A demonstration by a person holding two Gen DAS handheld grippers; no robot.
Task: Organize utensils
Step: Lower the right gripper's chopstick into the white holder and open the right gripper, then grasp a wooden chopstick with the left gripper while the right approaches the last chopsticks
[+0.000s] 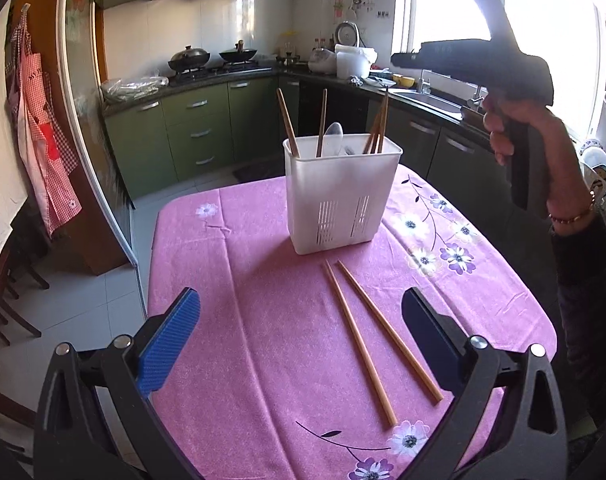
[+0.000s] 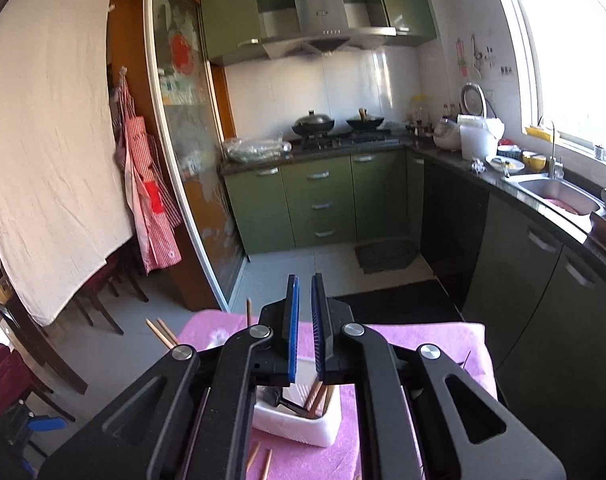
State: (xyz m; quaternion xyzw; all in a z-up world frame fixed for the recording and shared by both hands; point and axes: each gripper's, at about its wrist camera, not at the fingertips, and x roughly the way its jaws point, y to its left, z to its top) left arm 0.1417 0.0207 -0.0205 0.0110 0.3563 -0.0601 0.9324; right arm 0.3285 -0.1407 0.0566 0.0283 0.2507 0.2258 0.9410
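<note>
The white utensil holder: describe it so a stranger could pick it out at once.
Find the table with the pink floral tablecloth. Toward its far end stands the white utensil holder, upright, with slotted vents low on its front. Unlike the two loose chopsticks lying before it, it holds chopsticks and a spoon upright.

The left gripper (image 1: pixel 301 318) has its jaws spread wide; the raised right gripper (image 2: pixel 305 320) has its jaws closed.

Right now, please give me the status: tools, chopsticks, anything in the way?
Left tool open, empty, over two chopsticks on the table. Right tool shut, empty, raised above the holder. Nothing in the way.
</note>
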